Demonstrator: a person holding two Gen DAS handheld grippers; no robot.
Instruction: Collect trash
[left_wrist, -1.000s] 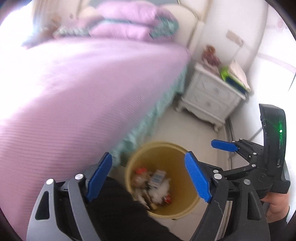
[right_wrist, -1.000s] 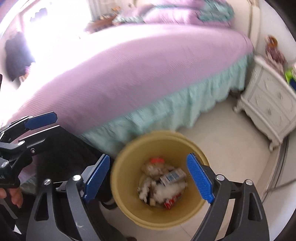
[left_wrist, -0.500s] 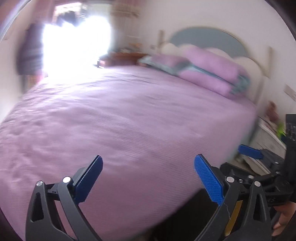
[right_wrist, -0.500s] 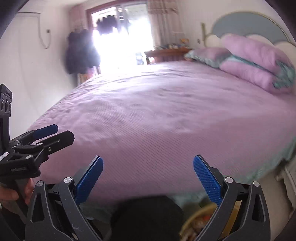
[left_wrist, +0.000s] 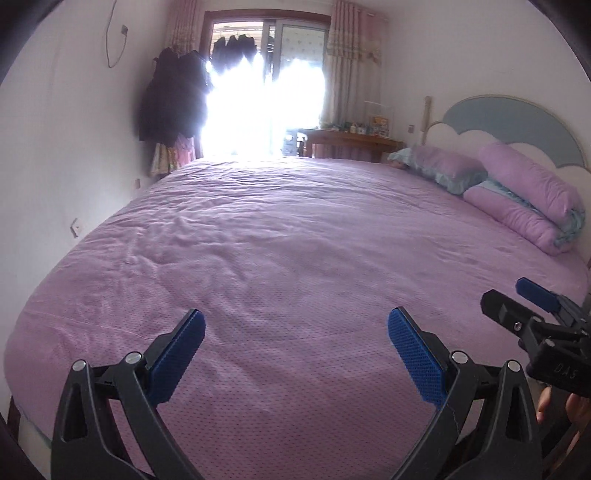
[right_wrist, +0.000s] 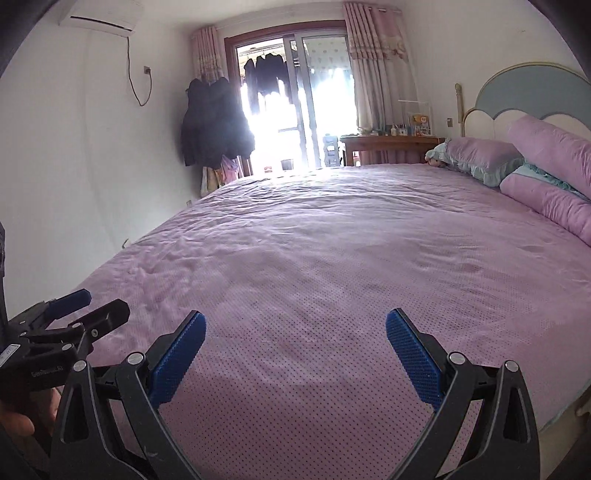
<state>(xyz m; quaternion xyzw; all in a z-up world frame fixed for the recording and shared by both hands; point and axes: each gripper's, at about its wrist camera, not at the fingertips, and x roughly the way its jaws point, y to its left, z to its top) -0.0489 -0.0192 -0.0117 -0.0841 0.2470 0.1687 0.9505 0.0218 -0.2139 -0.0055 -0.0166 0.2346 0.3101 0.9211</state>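
Across the wide bed (left_wrist: 280, 236) I see a pale purple cover, dotted weave up close and rumpled toward the bright glass door (left_wrist: 264, 92). My left gripper (left_wrist: 295, 354) hangs over it with its ribbed blue pads (left_wrist: 415, 356) spread wide, nothing between them. My right gripper (right_wrist: 295, 354) stands just as wide and bare. Plump purple pillows (right_wrist: 554, 177) (frilled in teal) lie against the scalloped headboard (left_wrist: 517, 122). Dark coats (right_wrist: 212, 125) hang on the white wall. I can find no trash in either view.
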